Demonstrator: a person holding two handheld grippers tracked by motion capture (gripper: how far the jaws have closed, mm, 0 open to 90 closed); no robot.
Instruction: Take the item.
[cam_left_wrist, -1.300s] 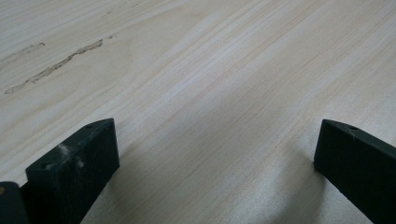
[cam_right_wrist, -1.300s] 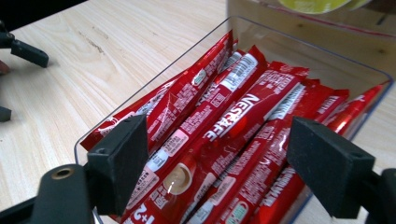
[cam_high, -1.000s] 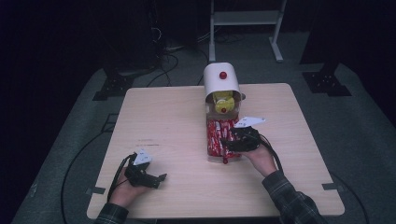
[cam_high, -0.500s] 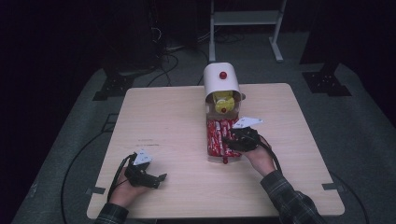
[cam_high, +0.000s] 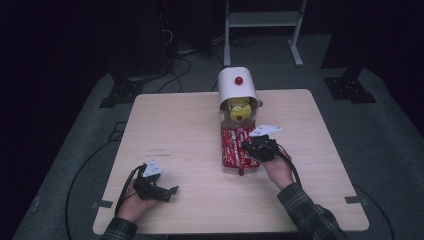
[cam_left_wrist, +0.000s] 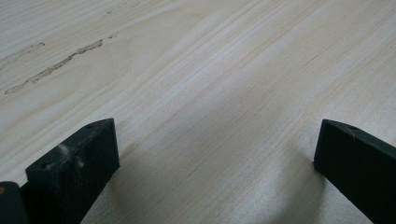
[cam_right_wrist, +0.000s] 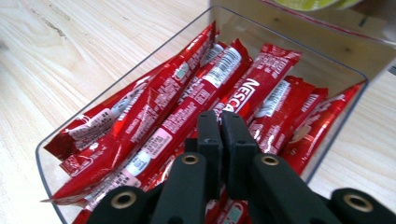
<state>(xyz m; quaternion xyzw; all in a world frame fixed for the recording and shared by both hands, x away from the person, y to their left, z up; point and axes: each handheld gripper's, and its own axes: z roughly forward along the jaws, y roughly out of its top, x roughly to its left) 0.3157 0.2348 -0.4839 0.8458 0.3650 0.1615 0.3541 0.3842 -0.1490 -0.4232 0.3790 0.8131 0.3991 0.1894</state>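
Right gripper view shows my right gripper (cam_right_wrist: 220, 122) down in the clear tray (cam_right_wrist: 327, 56), above the red sachets (cam_right_wrist: 187, 100). Its jaws have just been closing and now stand together, almost touching. I cannot see a sachet between the tips, because the jaws cover the spot below them. Maybe they pinch the edge of one sachet, maybe they close on nothing; I cannot tell this.

In the high view the tray (cam_high: 223, 150) sits at the middle of the counter (cam_high: 175, 125), just in front of a white dispenser (cam_high: 236, 89) with a red knob and yellow things inside. My right gripper (cam_high: 248, 146) is over the right part of the sachets (cam_high: 232, 145). My left gripper (cam_high: 167, 192) rests near the front left edge of the counter, well apart from the tray. In the left gripper view its jaws are wide apart with only bare wood between them.

I judge the work is at the beginning: the pick of one sachet is in hand, and no sachet lies outside the tray. What is left is to lift one out and put it somewhere, but the place for it I do not see.

The high view is dark and small, so single sachets are hard to separate there. The dispenser is cut off at the top of the right gripper view.
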